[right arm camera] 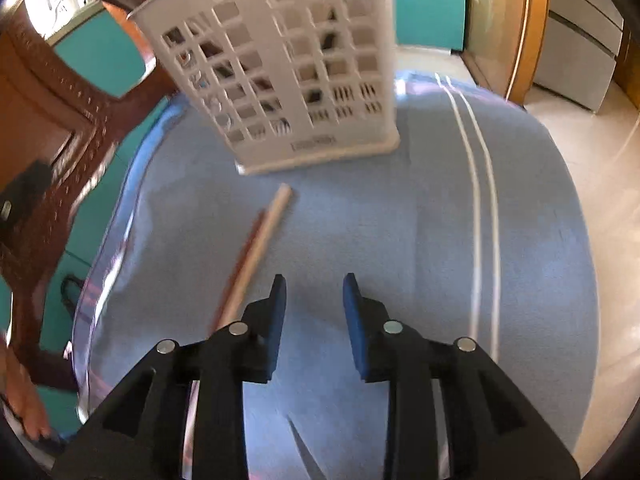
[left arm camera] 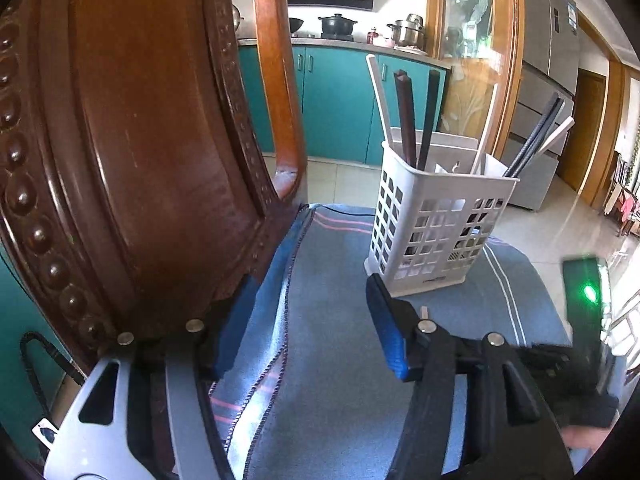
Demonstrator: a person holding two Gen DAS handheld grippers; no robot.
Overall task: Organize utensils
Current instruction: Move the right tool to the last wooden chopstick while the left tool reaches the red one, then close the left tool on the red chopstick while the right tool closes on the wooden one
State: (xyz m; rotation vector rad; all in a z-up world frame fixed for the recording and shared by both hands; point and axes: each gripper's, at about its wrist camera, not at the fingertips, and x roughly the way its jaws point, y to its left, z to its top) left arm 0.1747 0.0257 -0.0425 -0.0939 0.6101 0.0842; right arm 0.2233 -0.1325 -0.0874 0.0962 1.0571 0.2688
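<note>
A white perforated utensil holder [left arm camera: 432, 224] [right arm camera: 288, 72] stands on a blue towel [left arm camera: 332, 300] [right arm camera: 400, 220], with several dark and pale chopsticks [left arm camera: 408, 120] upright in it. A beige chopstick [right arm camera: 260, 240] lies on the towel in front of the holder, with a blurred reddish-brown one [right arm camera: 244, 256] along its left side. My right gripper [right arm camera: 315, 300] hovers over the towel just right of these two, open, with nothing between its blue pads. My left gripper [left arm camera: 308, 320] is open and empty, low over the towel, left of the holder.
A carved wooden chair back [left arm camera: 140, 140] [right arm camera: 60, 120] rises close on the left. Teal cabinets [left arm camera: 336, 108] with pots on top, a wooden door frame [left arm camera: 508, 60] and a pale tiled floor [left arm camera: 560, 232] lie beyond. A hand [right arm camera: 24, 400] shows at the lower left edge.
</note>
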